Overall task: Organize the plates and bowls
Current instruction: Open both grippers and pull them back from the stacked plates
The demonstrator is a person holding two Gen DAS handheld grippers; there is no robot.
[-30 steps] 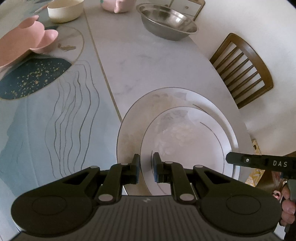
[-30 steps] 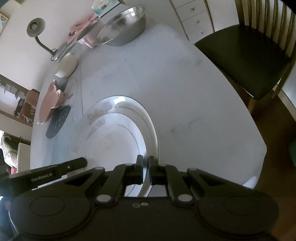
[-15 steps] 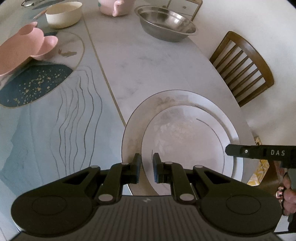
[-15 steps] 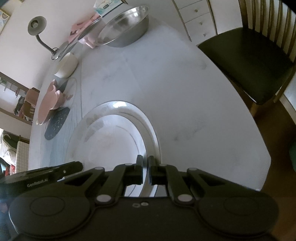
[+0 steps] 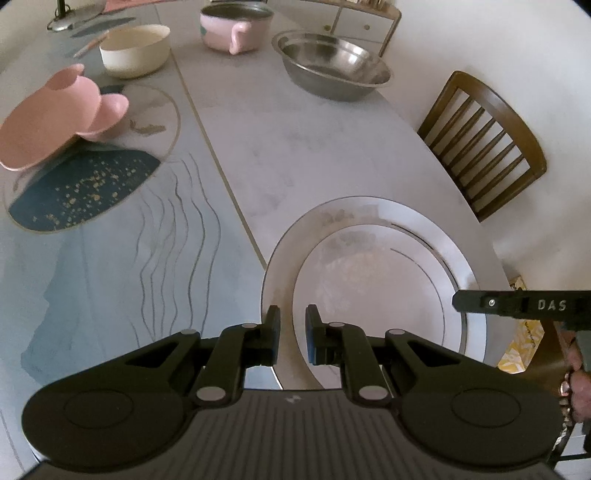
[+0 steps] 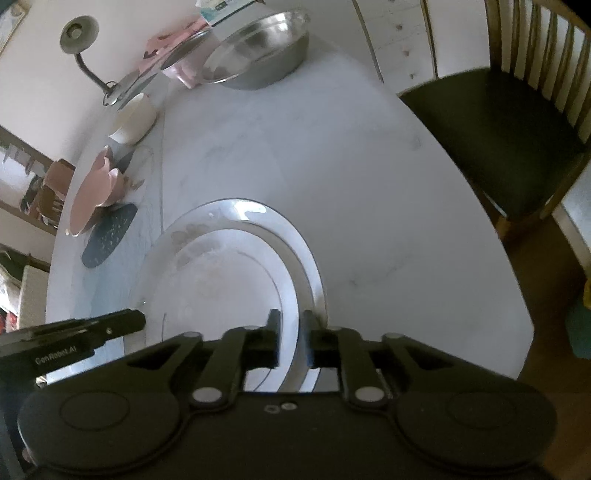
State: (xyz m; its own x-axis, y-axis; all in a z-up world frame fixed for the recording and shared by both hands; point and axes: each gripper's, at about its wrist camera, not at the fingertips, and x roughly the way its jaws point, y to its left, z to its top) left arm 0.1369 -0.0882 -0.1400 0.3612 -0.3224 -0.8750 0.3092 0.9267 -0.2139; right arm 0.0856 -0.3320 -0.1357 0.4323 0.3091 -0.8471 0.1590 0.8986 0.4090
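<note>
A small white plate (image 5: 376, 295) lies on a larger gold-rimmed plate (image 5: 295, 251) near the table's right edge. My left gripper (image 5: 291, 314) hovers over the stack's left rim with a narrow gap between its jaws and nothing clasped. My right gripper (image 6: 290, 317) is over the right rim of the large plate (image 6: 306, 266) and small plate (image 6: 221, 284). Its jaws are opening, and the rim shows in the gap without the pads pressing on it. Each gripper's side shows in the other view: the right gripper (image 5: 517, 302) and the left gripper (image 6: 74, 332).
At the far end stand a steel bowl (image 5: 332, 70), a pink pot (image 5: 232, 29) and a cream bowl (image 5: 135, 50). A pink dish (image 5: 48, 125) lies at the left. A wooden chair (image 5: 484, 147) stands past the right edge. A hand (image 5: 576, 380) holds the right gripper.
My right gripper's jaws have parted from shut to a narrow gap. The left gripper's gap is the same. The plates have stayed in place.
</note>
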